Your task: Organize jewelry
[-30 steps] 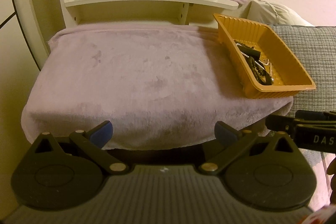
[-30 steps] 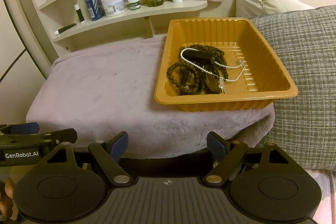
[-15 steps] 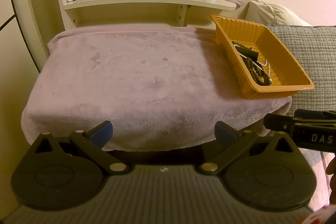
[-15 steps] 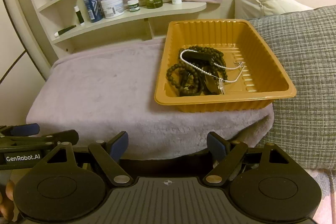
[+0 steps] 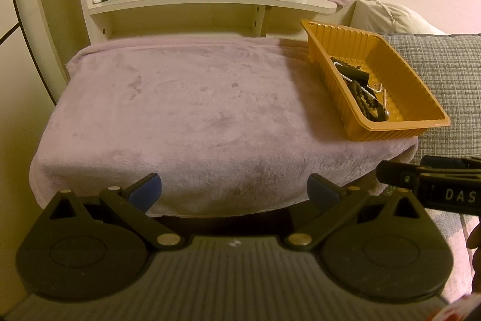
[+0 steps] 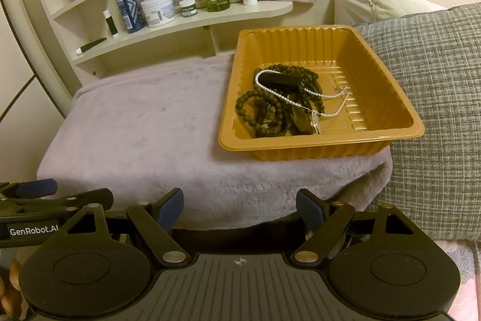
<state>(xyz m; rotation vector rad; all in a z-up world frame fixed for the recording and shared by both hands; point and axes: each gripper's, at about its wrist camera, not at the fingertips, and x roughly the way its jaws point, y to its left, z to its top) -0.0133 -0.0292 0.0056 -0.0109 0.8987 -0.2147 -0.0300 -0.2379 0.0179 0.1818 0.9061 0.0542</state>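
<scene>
Little changed over the last second: slight drift only. Left tool and right tool wide, empty. Tangled bead-and-chain jewelry piled in ribbed amber plastic tray at right edge of mauve plush-covered bench. Fits sorted or unsorted.

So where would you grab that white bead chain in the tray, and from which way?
I'd take the white bead chain on its right-hand stretch, where it lies clear of the dark beads on the orange tray floor. Come straight down from above with the right hand-held gripper: the tray walls block a sideways approach.
</scene>
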